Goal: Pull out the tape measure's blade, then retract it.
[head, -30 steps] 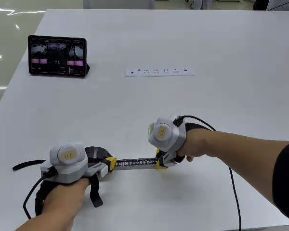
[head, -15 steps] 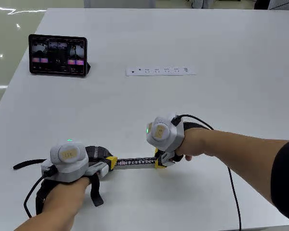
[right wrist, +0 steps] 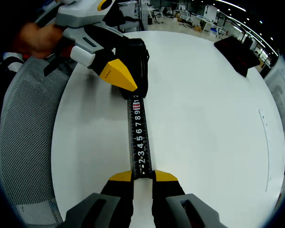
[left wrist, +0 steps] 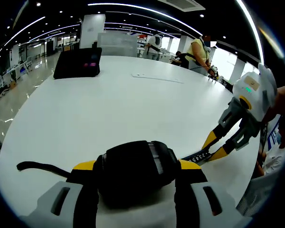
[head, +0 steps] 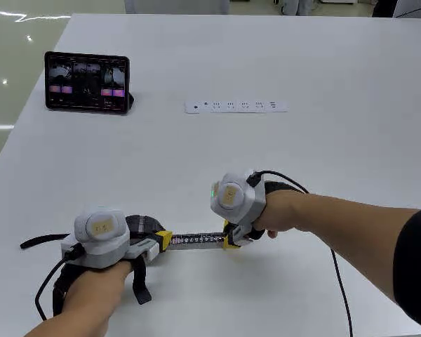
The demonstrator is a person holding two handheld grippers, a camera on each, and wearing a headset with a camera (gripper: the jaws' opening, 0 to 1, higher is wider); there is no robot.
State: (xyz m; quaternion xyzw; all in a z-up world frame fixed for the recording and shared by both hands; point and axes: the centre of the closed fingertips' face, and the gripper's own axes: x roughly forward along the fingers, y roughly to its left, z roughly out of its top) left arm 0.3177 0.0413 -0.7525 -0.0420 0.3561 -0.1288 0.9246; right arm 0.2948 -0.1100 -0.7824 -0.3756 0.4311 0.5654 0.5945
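A black tape measure case [head: 143,226] lies near the table's front left, and my left gripper [head: 154,234] is shut on it. In the left gripper view the case [left wrist: 134,173] fills the gap between the yellow-tipped jaws. A short length of blade [head: 196,240] runs right from the case, flat above the table. My right gripper [head: 229,243] is shut on the blade's end. The right gripper view looks along the numbered blade [right wrist: 138,137] from my right gripper [right wrist: 142,177] back to the case [right wrist: 136,57].
A dark tablet [head: 88,82] stands at the table's back left. A white power strip [head: 235,107] lies beyond the grippers at mid-table. A black strap [head: 42,241] trails left of the case. A cable [head: 337,260] hangs from the right arm.
My right gripper has moved a little left toward the case, so the exposed blade is slightly shorter. The left gripper and case have stayed put.
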